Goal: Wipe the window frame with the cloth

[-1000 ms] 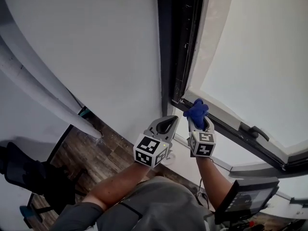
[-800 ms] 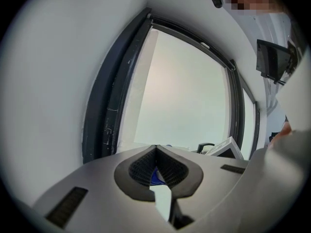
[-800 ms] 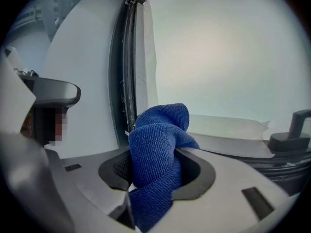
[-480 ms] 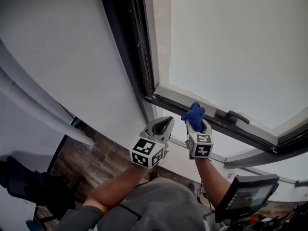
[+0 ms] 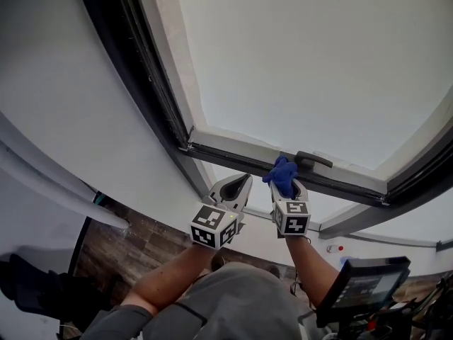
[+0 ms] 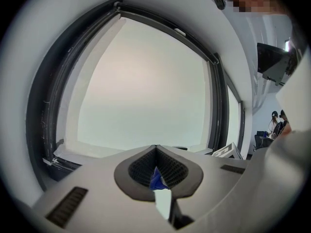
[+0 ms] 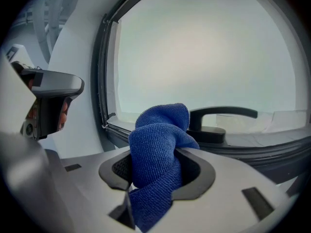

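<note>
Moved: right claw [image 5: 285, 185] slid along window frame [image 5: 233, 154] from corner to handle [image 5: 312, 159], grasping blue cloth [image 5: 282, 173]. Left claw [image 5: 238, 184] clenched, at 9 o'clock.

The cloth [image 7: 160, 144] is showing a nubbly, matt blue microfibre weave, soft and looped. The window frame [image 5: 127, 69] is looking like smooth dark metal — dull sheen, no gloss. The floor [image 5: 134, 250] is showing worn wood-grain planks.
</note>
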Demonstrator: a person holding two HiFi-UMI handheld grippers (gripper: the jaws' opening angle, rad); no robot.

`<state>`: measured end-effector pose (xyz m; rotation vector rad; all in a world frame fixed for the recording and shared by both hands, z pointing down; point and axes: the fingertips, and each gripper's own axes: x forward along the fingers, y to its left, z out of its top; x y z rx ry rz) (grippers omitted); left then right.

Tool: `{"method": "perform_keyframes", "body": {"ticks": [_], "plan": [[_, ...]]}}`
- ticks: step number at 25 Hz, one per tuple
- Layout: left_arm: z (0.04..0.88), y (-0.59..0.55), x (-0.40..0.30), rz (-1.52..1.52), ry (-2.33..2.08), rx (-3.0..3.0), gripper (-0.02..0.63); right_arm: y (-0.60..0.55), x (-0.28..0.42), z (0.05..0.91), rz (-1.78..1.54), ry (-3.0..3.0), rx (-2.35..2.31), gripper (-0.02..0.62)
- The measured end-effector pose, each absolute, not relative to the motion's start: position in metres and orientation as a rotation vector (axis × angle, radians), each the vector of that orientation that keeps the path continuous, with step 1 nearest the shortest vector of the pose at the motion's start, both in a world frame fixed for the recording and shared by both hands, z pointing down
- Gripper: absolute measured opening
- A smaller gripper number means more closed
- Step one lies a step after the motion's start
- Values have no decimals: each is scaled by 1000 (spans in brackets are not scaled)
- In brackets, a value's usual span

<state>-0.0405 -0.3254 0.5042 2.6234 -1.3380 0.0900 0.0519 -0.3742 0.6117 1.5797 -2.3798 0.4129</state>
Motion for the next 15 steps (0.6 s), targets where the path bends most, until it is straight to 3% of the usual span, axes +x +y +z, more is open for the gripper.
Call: {"method": "perform_keyframes", "body": {"ticks": [15], "plan": [[507, -322, 86, 141, -1166, 2720, 6, -352, 182, 615, 430, -2326, 1700, 198]]}}
